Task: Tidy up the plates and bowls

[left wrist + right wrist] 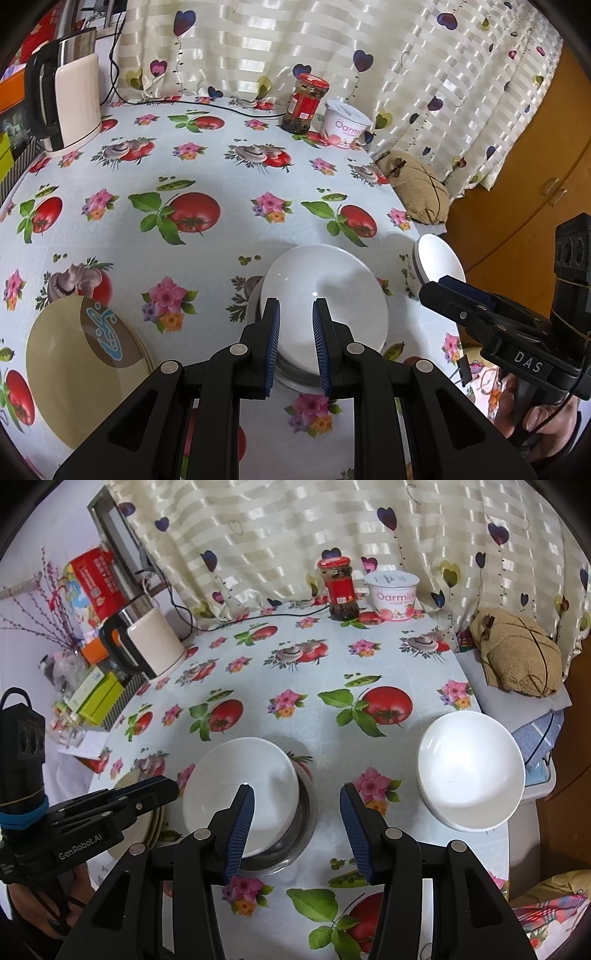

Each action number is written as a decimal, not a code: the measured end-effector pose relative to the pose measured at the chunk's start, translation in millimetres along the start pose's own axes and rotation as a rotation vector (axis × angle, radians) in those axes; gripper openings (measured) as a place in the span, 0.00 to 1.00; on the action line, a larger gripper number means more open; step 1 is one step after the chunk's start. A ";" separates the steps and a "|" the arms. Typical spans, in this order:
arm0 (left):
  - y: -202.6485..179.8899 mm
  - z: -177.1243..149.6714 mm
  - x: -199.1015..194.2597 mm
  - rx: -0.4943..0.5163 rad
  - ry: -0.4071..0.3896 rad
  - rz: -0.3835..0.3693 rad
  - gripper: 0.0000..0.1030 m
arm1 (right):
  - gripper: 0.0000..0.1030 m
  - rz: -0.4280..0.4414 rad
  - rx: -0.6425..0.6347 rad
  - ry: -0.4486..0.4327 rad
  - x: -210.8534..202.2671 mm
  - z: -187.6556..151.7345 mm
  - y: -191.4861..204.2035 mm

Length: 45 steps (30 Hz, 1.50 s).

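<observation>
On the floral tablecloth (295,679): white bowl (240,794) nested in steel bowl (306,823); second white bowl (471,771) well right. Left gripper (295,317) fingers slightly apart, empty; right gripper (297,803) fingers wide apart, empty.

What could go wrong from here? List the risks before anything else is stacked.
1. The white bowl sits tilted in the steel bowl, not seated; a nudge from the left tongs could slide it out.
2. The second white bowl stands close to the table edge; a sideways push by the right tongs may tip it off.
3. Both tongs crowd the same stack and could collide.
</observation>
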<state>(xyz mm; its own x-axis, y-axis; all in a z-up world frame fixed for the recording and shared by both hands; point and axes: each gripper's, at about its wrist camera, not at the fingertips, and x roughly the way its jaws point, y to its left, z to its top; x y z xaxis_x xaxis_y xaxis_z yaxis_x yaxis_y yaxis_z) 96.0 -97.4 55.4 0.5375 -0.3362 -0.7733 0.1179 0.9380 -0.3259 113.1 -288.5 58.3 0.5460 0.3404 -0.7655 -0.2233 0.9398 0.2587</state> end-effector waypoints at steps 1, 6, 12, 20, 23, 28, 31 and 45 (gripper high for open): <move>-1.2 0.9 0.0 0.004 -0.001 -0.002 0.18 | 0.47 -0.004 0.004 -0.003 -1.1 0.1 -1.8; -15.6 7.2 0.4 0.038 -0.006 -0.014 0.18 | 0.47 -0.020 0.027 -0.014 -6.8 0.5 -13.9; -36.7 15.6 6.7 0.082 -0.001 -0.039 0.18 | 0.47 -0.048 0.047 -0.042 -17.4 2.3 -30.8; -63.7 24.5 19.2 0.134 0.016 -0.083 0.18 | 0.47 -0.086 0.092 -0.074 -29.9 3.5 -59.2; -73.7 27.0 25.7 0.150 0.025 -0.102 0.18 | 0.47 -0.105 0.111 -0.082 -33.6 2.8 -70.8; -85.8 31.1 37.4 0.157 0.046 -0.130 0.18 | 0.47 -0.129 0.138 -0.089 -36.2 1.5 -86.3; -93.4 33.0 44.8 0.161 0.059 -0.146 0.18 | 0.47 -0.142 0.152 -0.093 -37.5 0.6 -95.4; -119.1 38.6 84.5 0.153 0.131 -0.215 0.18 | 0.41 -0.211 0.234 -0.084 -34.7 -5.5 -137.9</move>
<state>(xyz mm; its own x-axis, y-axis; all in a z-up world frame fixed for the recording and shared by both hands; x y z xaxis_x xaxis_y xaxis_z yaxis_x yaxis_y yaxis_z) 159.6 -234.3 49.9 0.3758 -0.5271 -0.7622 0.3474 0.8426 -0.4115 120.5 -430.1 46.0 0.6275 0.1292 -0.7678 0.0887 0.9679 0.2354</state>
